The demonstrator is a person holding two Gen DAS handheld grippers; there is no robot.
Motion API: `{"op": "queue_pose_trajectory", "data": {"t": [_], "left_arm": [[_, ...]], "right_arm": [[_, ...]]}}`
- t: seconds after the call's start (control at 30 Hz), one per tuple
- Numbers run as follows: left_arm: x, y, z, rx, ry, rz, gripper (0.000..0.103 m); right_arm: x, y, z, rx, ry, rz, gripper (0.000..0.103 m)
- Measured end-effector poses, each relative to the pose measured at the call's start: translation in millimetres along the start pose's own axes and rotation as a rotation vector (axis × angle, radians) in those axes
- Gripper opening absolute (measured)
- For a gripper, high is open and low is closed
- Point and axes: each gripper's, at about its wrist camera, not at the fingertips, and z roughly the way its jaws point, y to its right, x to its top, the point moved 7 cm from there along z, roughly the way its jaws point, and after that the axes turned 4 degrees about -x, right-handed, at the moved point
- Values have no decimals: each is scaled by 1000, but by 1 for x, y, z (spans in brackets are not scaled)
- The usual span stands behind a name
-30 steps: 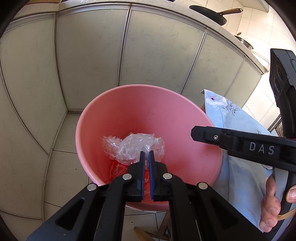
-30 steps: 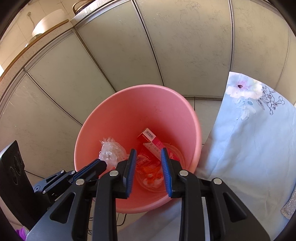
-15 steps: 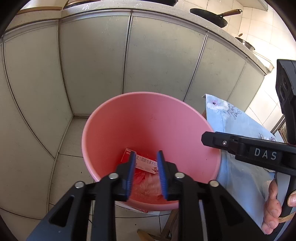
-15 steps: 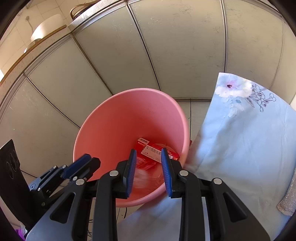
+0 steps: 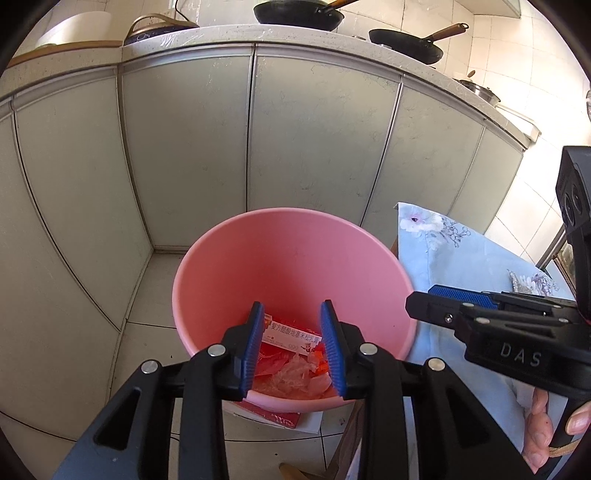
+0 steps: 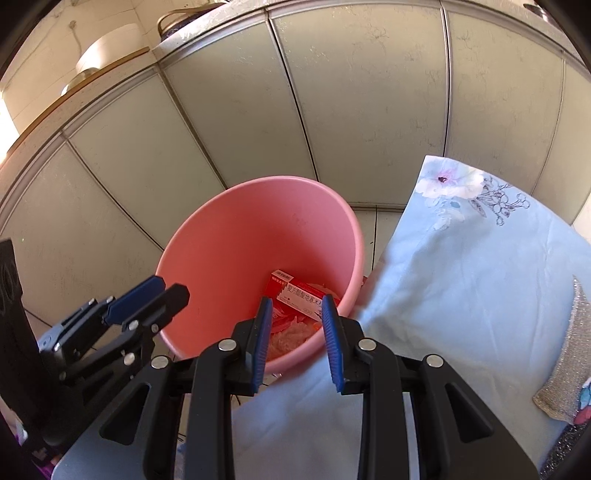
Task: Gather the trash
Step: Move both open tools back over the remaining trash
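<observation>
**Pink bin holds the trash, both your grippers above it with nothing in them**

Pink plastic fills the middle of both wrist views: the bin point(image 5: 295, 266) stands on the tiled floor point(image 5: 147, 302) in front of the pale cabinet doors point(image 5: 184, 147), just beside the hanging edge of a light blue flowered cloth point(image 6: 461, 277). Down at its bottom lies a red and white carton point(image 5: 291, 332) with printed text, resting on crumpled clear plastic wrap point(image 5: 295, 373) and other reddish scraps that are too jumbled to tell apart.

Your left gripper point(image 5: 291, 354) hangs over the near rim of the bin, pointing down into it. Its blue-padded fingers point(image 5: 253, 343) are spreading apart at this moment, and nothing sits between them; the carton and wrap show through the gap from far below. Your right gripper point(image 6: 297, 339) points over the bin's near rim where it meets the cloth, its fingers parted a little and likewise released, gripping nothing.

From the left wrist view you can see your right hand point(image 5: 546, 424) wrapped around its gripper's handle at the lower right. Up on the counter point(image 5: 332, 40) above the cabinets stand two dark pans point(image 5: 295, 14), well apart from the bin.
</observation>
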Motion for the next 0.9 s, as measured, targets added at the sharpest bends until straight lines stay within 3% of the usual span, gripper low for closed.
{"op": "queue_pose_trajectory", "data": {"t": [0.33, 0.47, 0.6, 0.9], "left_arm": [[3, 26, -23, -38, 24, 49, 31], [1, 45, -32, -91, 29, 72, 31], [-4, 68, -39, -158, 21, 92, 39], [-21, 128, -49, -293, -25, 192, 39]], "right_arm": [[-22, 10, -47, -10, 68, -51, 29], [-36, 19, -76, -16, 106, -47, 41], [-53, 36, -108, -74, 155, -52, 42], [-100, 99, -167, -220, 213, 30, 42]]}}
